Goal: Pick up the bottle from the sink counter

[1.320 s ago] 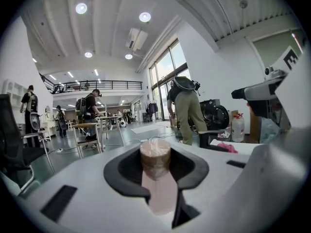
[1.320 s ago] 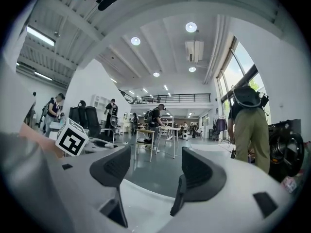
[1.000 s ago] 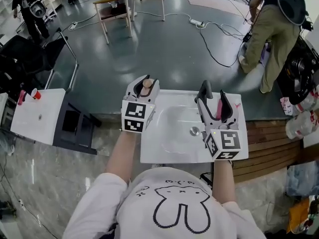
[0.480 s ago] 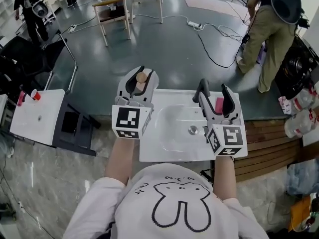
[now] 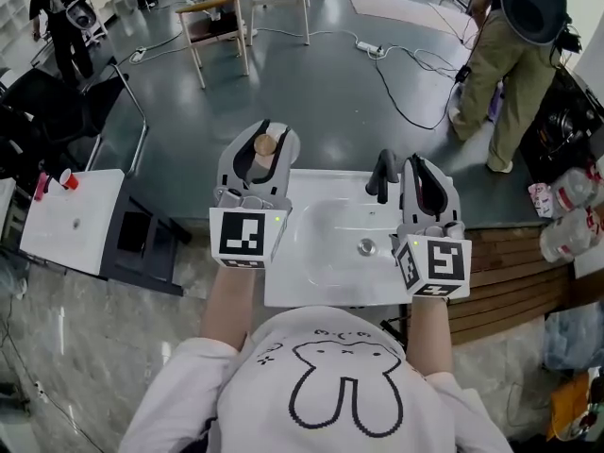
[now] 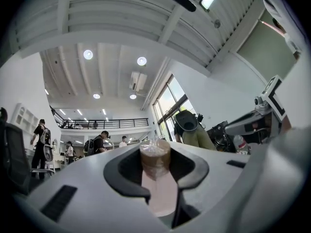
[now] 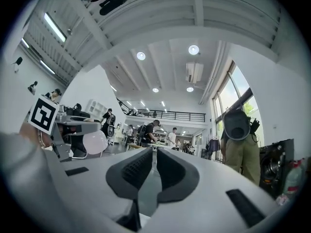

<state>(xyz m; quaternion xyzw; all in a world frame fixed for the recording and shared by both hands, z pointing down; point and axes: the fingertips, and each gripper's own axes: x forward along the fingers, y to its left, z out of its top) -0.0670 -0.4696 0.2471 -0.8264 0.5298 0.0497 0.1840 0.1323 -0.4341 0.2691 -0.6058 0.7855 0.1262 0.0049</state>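
Two grippers are held above the white table [image 5: 293, 293] with its sink basin [image 5: 330, 236]. The left gripper [image 5: 260, 159] is raised over the table's far left corner. Its jaws are closed on the bottle [image 6: 155, 178], a pale pink one with a brown cap [image 5: 265, 145] uppermost, which is gripped clear of the table. The right gripper [image 7: 155, 166] is held just beside the dark tap [image 5: 381, 173]. Its jaws are closing, all but together, and nothing is seen between them.
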